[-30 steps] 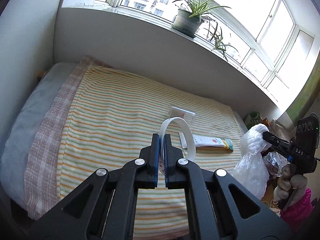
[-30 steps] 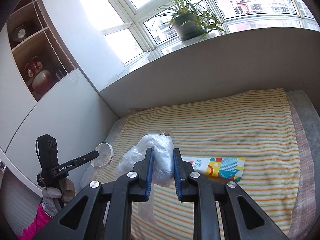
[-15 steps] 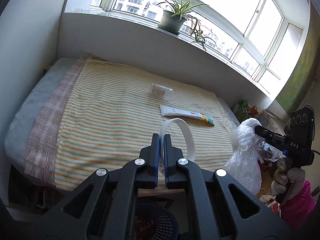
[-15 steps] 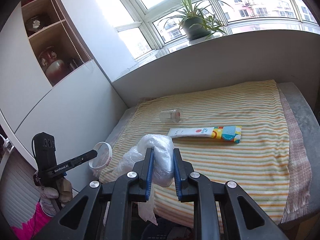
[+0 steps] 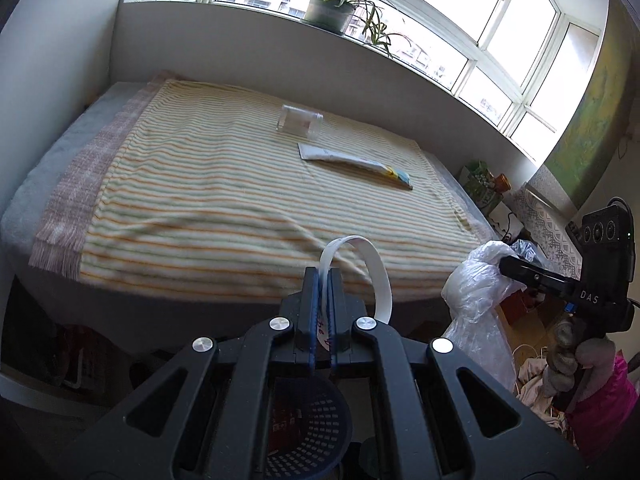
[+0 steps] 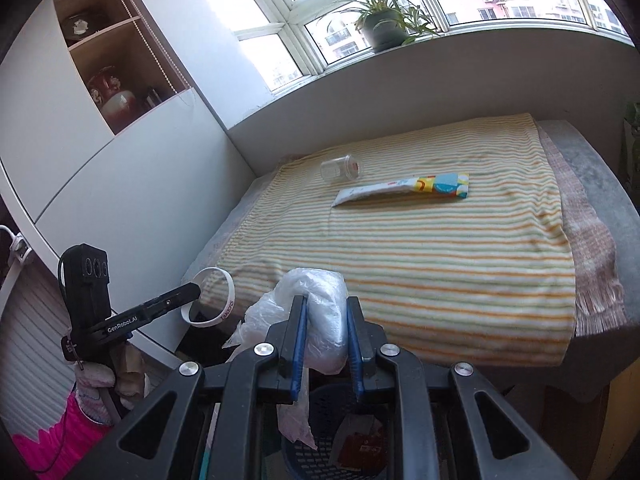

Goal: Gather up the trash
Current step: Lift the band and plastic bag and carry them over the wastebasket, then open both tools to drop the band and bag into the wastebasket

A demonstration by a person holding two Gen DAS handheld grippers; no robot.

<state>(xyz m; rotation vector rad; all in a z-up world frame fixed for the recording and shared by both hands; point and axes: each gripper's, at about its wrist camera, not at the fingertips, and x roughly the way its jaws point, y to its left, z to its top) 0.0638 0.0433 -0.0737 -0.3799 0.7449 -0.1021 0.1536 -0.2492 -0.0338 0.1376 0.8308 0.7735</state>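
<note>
Left gripper (image 5: 322, 276) is clamped tight on a white wristband (image 5: 362, 254); the band loops up and forward out of the pads, with some lettering on the strip between them. From the right wrist view the same wristband (image 6: 224, 300) hangs off the tip of the left gripper (image 6: 194, 290), off the near corner of the bed (image 6: 420, 248). Right gripper (image 6: 326, 308) is closed on a crumpled clear plastic bag (image 6: 320, 300); the wad fills the gap between the fingers and a tail of film hangs down below them. In the left wrist view that bag (image 5: 476, 292) bulges from the right gripper (image 5: 505, 264), held by a gloved hand (image 5: 572, 364) with a pink sleeve below. Both grippers sit off the bed's near edge, above a dark blue mesh trash basket (image 6: 316, 440) on the floor; the basket (image 5: 316, 424) shows under each gripper, with some red packaging inside. On the striped bed cover a clear plastic jar (image 6: 340, 168) lies on its side, and just beside it lies a flat white tube (image 6: 404, 190) with a colourful end. They look apart from each other. A potted plant (image 6: 380, 20) stands on the window sill.
</note>
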